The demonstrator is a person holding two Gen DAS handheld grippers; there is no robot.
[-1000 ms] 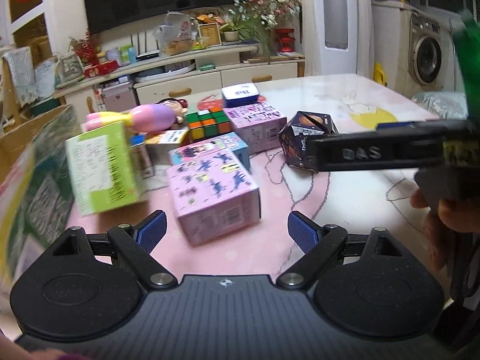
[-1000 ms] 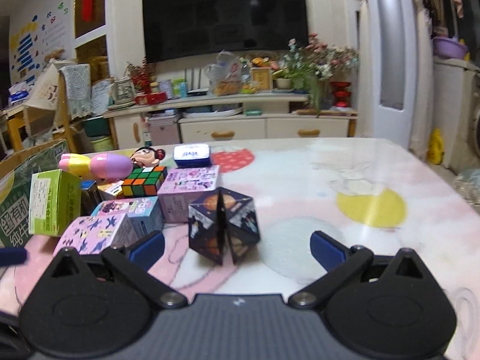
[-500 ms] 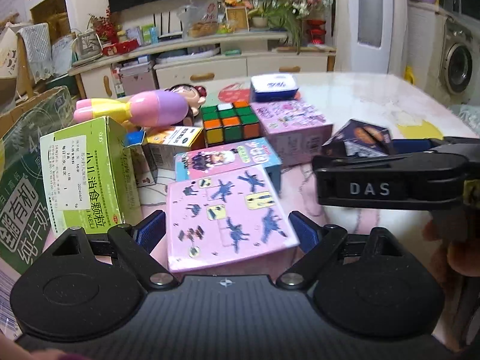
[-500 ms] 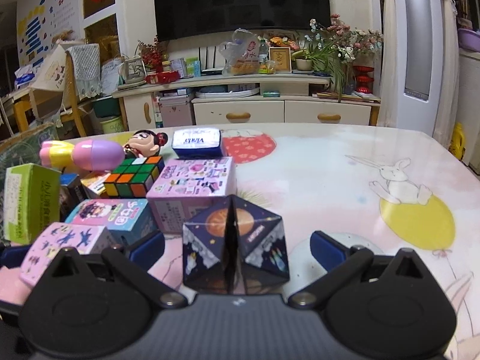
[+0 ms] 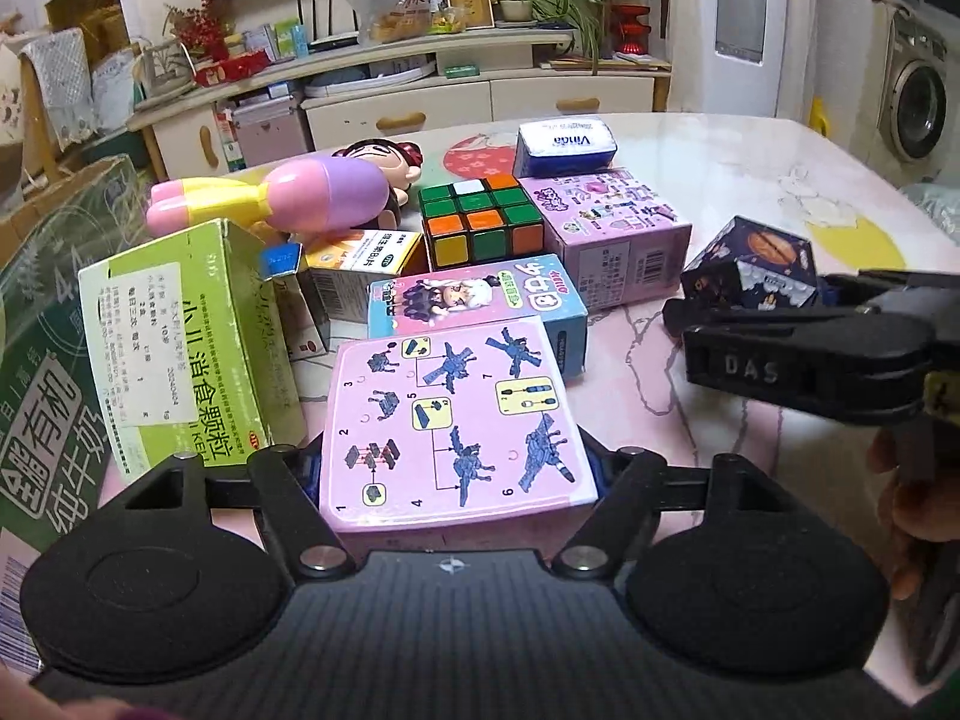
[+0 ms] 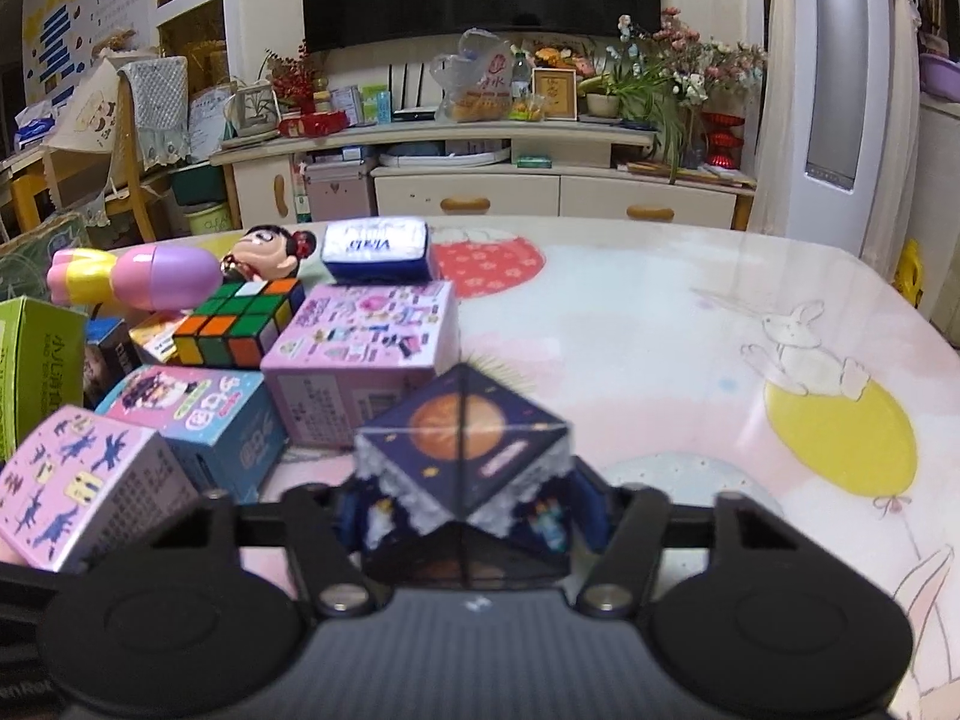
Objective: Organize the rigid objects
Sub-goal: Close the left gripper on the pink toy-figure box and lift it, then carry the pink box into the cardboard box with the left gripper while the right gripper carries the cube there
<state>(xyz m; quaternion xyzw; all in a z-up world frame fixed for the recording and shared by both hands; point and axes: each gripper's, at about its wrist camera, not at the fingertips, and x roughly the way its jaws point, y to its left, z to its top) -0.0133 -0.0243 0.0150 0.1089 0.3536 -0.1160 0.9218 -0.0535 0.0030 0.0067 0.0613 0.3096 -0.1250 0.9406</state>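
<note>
My left gripper [image 5: 456,468] is shut on a pink box [image 5: 453,420] printed with building steps; its jaws press both sides. The same box shows at the lower left of the right wrist view [image 6: 78,468]. My right gripper [image 6: 468,510] is shut on a dark blue space-print cube [image 6: 462,450], which also shows at the right of the left wrist view [image 5: 756,267]. Behind stand a light blue cartoon box [image 5: 480,300], a pink sticker box [image 5: 606,222], a Rubik's cube [image 5: 480,222], a green medicine box [image 5: 174,336] and a pink and purple toy [image 5: 288,192].
A green milk carton box [image 5: 42,360] stands at the far left edge. A blue tissue pack [image 5: 564,147] and a doll head [image 5: 384,159] lie further back. The table [image 6: 690,324] has a rabbit-print cover. A cabinet stands behind it.
Both grippers moved forward and closed: the left one around the pink box, the right one around the dark space cube. Both were open a second ago.
</note>
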